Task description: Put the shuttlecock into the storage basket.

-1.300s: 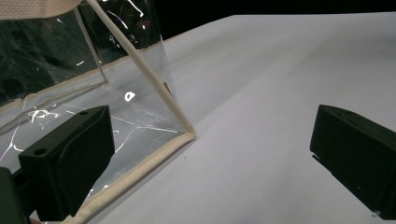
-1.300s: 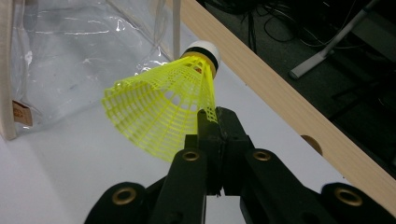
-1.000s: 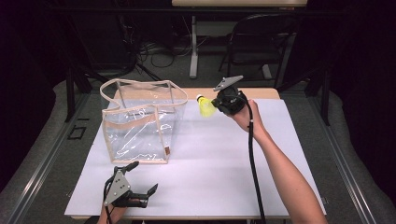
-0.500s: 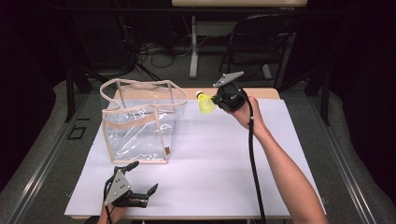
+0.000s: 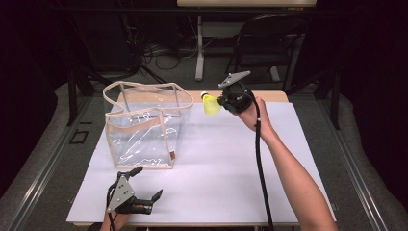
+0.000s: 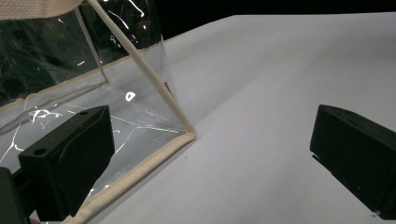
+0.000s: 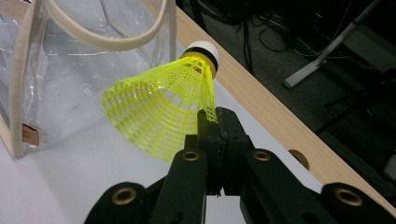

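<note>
Yellow mesh shuttlecock (image 7: pixel 161 109), featherlight and easily crushed, hangs above the far surface (image 5: pixel 216 163) beside the clear bag (image 5: pixel 144 122), its skirt edge pinched in the right gripper (image 7: pixel 215 122)'s closed fingers; the left gripper (image 5: pixel 144 188) rests wide open, empty.

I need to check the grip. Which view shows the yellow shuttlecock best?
The right gripper view: the shuttlecock is close, its mesh skirt pinched by the right gripper. The high view shows it small, beside the clear bag.
</note>
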